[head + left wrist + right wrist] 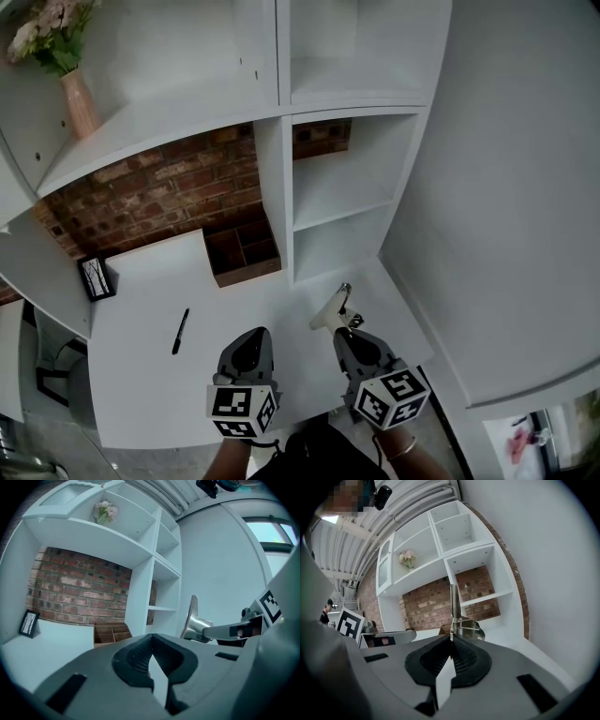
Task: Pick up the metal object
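The metal object [333, 313] is a shiny clip-like piece with a thin handle, a spring and a curved plate. My right gripper [344, 335] is shut on its near end and holds it just above the white desk [141, 394]. In the right gripper view the handle [451, 606] rises straight out of the shut right gripper [451, 642], with the spring and plate behind it. The left gripper view has the metal object [193, 620] at the right, held by the other gripper. My left gripper [250, 337] [150, 657] is shut on nothing, a little left of the object.
A black pen [180, 330] lies on the desk to the left. A wooden organiser box [242, 251] stands at the back against the brick wall. A small picture frame [97, 277] leans at the far left. White shelves [339, 192] rise behind, a vase [80, 103] on top. A white wall bounds the right.
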{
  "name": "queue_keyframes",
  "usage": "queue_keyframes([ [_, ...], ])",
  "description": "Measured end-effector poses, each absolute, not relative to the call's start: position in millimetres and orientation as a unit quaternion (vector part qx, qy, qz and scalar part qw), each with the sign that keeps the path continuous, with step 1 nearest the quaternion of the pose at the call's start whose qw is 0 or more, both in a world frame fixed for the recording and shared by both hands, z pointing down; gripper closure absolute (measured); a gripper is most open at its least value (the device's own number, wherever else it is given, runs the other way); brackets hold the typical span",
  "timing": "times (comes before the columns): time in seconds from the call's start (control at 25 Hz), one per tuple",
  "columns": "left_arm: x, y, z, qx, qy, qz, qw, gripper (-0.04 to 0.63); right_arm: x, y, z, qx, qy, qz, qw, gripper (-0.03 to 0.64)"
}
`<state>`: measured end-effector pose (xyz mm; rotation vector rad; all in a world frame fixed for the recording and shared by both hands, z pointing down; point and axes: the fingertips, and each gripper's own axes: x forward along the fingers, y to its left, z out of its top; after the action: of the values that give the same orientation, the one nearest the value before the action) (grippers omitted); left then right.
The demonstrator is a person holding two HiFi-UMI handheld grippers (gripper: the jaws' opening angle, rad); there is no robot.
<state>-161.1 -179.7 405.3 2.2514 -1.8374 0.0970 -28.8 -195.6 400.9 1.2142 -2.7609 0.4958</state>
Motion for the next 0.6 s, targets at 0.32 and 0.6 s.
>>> queue_keyframes([
  [0.32,-171.5,-154.7,399.2,0.77,-0.629,0.031,0.108,0.586,-33.5,-174.0,403.3,0.413,-0.899,0.127,0.063,0.611],
  [0.6,-176.2,-140.5,398.9,0.77,-0.628,0.029,0.11,0.586,-36.1,-162.8,405.7,0.42,-0.897,0.112,0.08,0.611],
])
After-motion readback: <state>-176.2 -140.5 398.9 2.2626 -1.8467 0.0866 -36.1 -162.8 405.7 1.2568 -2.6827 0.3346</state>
